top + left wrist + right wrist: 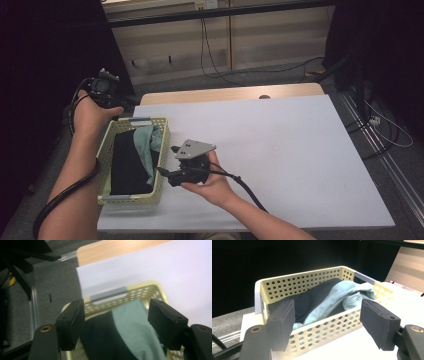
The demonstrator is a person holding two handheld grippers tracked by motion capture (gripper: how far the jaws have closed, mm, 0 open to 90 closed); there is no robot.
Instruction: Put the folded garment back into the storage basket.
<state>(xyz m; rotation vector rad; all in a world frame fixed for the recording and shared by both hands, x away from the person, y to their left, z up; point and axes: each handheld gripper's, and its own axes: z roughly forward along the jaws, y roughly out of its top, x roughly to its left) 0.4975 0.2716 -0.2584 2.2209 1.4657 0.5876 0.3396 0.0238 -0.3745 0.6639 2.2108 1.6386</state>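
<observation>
Teal cloth [337, 296] and black cloth [312, 298] lie in the basket [324, 327] beyond our empty, parted left gripper [116, 322] and right gripper [328, 325]; we judge packing done.

Your high view looks forward and down on the whole table [280, 150] from above your side. Your left gripper view looks steeply down, close over the basket [147, 288]. Your right gripper view faces its long side [324, 332] almost level, close. All three share the basket.
</observation>
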